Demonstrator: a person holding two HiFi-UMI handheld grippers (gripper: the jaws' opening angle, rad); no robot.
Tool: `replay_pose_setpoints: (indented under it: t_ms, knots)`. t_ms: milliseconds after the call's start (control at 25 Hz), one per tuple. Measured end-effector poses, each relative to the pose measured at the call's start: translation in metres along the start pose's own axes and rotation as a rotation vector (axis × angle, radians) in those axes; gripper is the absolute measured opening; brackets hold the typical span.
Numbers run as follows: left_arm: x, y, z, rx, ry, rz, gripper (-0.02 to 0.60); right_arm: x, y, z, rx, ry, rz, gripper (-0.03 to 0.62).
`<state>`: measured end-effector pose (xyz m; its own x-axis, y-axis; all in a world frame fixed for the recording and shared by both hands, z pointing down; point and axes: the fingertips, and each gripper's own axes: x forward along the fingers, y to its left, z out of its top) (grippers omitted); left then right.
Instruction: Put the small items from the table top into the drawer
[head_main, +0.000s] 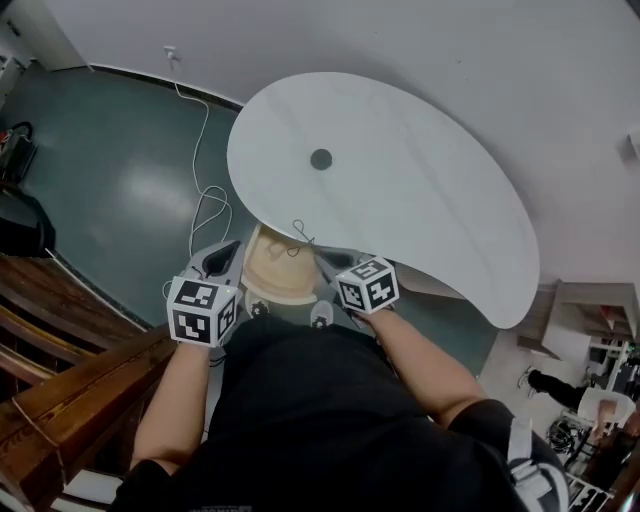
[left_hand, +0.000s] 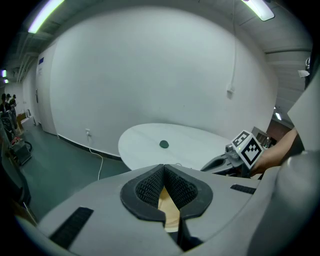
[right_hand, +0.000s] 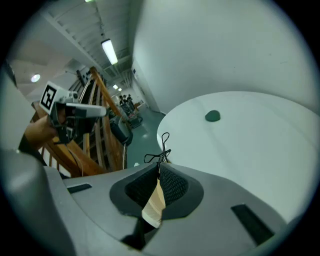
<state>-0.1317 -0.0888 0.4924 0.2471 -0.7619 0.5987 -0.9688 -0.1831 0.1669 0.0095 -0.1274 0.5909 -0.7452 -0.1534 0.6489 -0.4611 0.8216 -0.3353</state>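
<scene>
pinching a thin black bent-wire item (right_hand: 161, 148) at the very tips of its ribbed dark pads, the right claw (right_hand: 160, 169) is all but closed. the wire's loops stick out past the tips toward the white kidney-shaped worktop (head_main: 430, 200).

in the head view this claw hangs just off the worktop's near edge. it is over the pale wooden drawer (head_main: 272, 278), which stands open below that edge. the wire item shows there as a small dark squiggle against the line of the edge.

the left claw (left_hand: 163, 167) is also just off the worktop's near edge, over the drawer's left side. its pads are drawn together at the tips with nothing between them, and the drawer's pale wood shows through the slit lower down.

the only printed marks to be read are the black-and-white square marker patterns on the left cube (head_main: 202, 310) and the right cube (head_main: 367, 284).

a small dark green round cap (head_main: 321, 159) sits at the middle of the worktop, well apart from both claws. a white cable (head_main: 200, 140) trails over the dark green floor (head_main: 110, 180) left of the worktop. a brown wooden staircase (head_main: 60, 310) lies farther left of it.
</scene>
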Motion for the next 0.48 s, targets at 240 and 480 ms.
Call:
replay_pose_setpoints:
  t_ms: [240,480]
  knots:
    - [-0.019,0.015,-0.019,-0.023,0.015,0.047,0.015,0.042,0.026,-0.056,-0.245,0.229,0.062,0.018]
    - [-0.029,0.021,-0.03,-0.039,0.028,0.066,0.015,0.082,0.015,-0.099,-0.41,0.41,0.052,0.018]
